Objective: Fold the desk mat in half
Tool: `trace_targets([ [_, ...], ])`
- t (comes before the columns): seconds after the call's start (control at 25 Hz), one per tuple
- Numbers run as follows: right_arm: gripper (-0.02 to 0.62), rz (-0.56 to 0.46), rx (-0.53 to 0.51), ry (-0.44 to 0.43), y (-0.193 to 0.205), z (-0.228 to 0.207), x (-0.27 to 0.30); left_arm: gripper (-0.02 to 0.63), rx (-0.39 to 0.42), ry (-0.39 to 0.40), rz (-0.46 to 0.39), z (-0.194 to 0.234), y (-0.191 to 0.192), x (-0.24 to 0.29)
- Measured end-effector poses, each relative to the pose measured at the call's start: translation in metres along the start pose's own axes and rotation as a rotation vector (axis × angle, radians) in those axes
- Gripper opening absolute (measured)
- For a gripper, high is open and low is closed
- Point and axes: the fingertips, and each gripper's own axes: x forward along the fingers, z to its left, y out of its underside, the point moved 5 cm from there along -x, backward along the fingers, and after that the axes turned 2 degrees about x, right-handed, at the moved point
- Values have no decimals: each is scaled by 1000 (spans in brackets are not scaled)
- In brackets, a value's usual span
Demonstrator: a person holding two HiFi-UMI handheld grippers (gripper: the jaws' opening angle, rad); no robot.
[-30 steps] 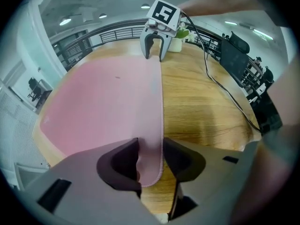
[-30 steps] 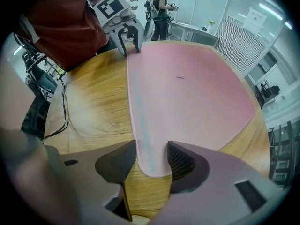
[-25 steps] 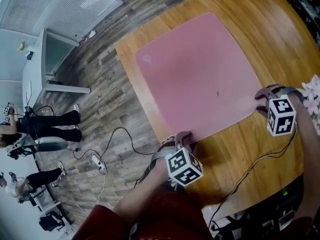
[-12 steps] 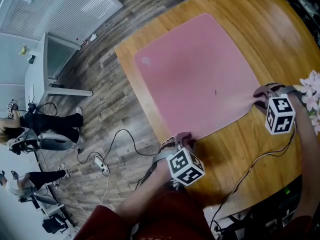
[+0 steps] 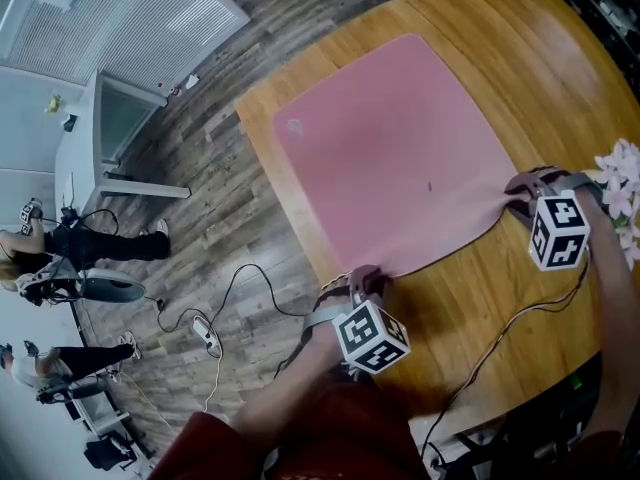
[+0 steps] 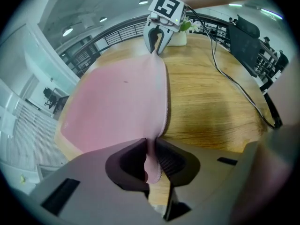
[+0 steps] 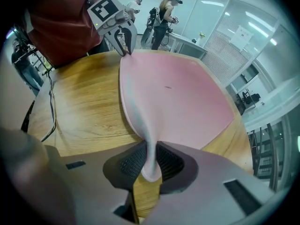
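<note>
2 hand-held grippers (image 5: 365, 276) (image 5: 520, 193), closing on mat (image 5: 390, 148) corners

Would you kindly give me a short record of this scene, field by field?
Surface: wooden table
Mat: pink desk mat, unfolded, mostly flat
Left gripper: jaws have just been closing, now pinching a near corner of the mat
Right gripper: jaws have just been closing, now pinching the other near corner
Nearby: pink flowers on the table

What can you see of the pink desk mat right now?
The desk mat is a thin, soft-looking pink sheet with rounded corners, lying mostly flat on the wooden table. Its near edge is pinched up at both corners: the left tongs and right tongs have just been closing on it.
</note>
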Motion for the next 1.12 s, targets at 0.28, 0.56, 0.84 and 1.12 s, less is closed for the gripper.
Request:
trace_targets([
  [0.28,69,5,-1,70,-4,0,-9,72,1,-31,-20,9,-2,-14],
  [0.56,60,33,12,129,-14,-8,-20,63,10,-28,-54,24,0,-23],
  [0.84,57,74,48,182,-33,-37,-23,58,20,-11,-115,69,4,-24],
  [1.12,57,119,80,176,-47,-65,-15,57,30,30,-142,104,7,-16],
])
